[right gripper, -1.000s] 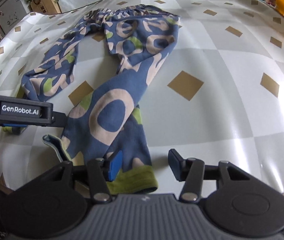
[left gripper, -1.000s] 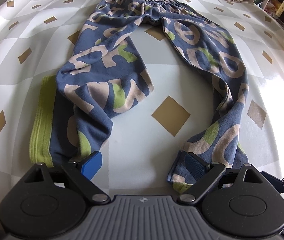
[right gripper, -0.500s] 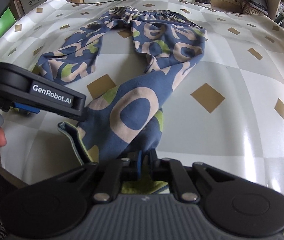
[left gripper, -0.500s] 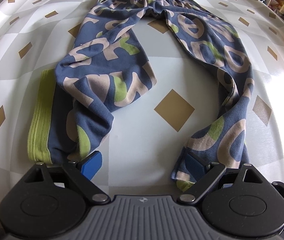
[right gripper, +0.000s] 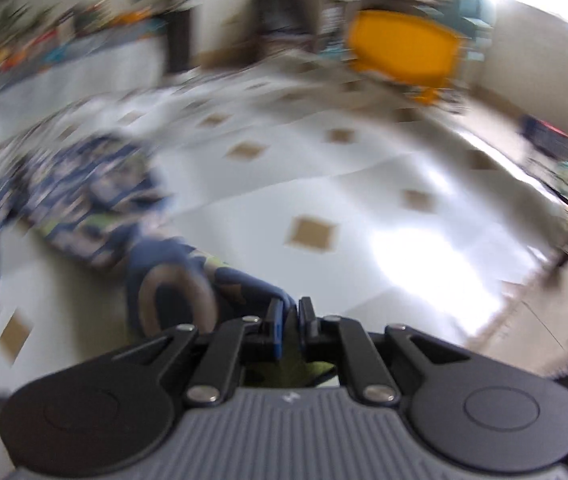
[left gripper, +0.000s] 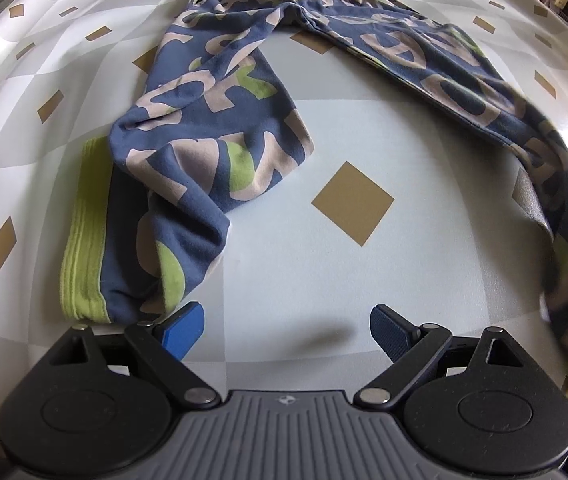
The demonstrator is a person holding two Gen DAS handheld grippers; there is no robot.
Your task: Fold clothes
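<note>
A pale diamond-patterned surface [left gripper: 324, 272] carries printed blue trousers [left gripper: 220, 128], waistband at its far edge.

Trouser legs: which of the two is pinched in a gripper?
The leg in the right gripper, jaws on its hem. The other leg lies untouched by the open left gripper.

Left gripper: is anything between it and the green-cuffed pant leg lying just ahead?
Nothing visible. The left gripper hangs open over bare tablecloth, and the pant leg with its green cuff lies unobstructed beside its left finger.
</note>
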